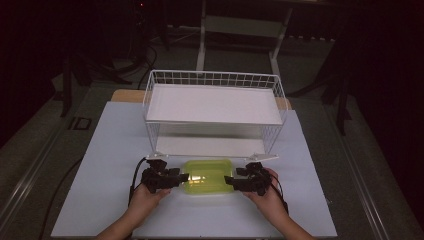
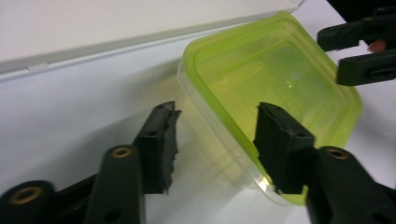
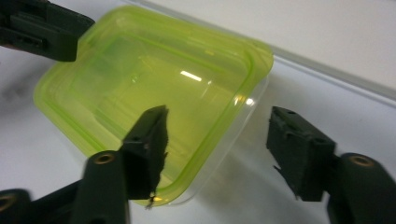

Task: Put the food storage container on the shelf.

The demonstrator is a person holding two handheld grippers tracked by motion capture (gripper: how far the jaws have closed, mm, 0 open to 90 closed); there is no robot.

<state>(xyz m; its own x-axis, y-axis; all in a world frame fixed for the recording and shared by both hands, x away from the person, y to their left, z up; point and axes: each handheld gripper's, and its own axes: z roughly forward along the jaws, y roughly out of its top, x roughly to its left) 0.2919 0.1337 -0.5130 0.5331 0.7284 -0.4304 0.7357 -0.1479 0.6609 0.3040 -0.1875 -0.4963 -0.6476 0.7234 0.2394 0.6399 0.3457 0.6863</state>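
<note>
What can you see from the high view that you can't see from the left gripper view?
The high view alone takes in the white wire rack and the person's hands holding both grippers. The left gripper view alone shows, close up, the left gripper with its jaws open around a corner of the green-lidded container. Both show that container, the white table and the right gripper.

From above, we see a lit white bench (image 1: 100,200) ringed by near-black, murky surroundings; the rack's top shelf (image 1: 212,104) is brightest. Detail there is soft and low in resolution. In the two gripper views we find a small glare spot on the green lid (image 3: 154,79), faint shadows beside the container, and blurred near jaws with soft edges.
</note>
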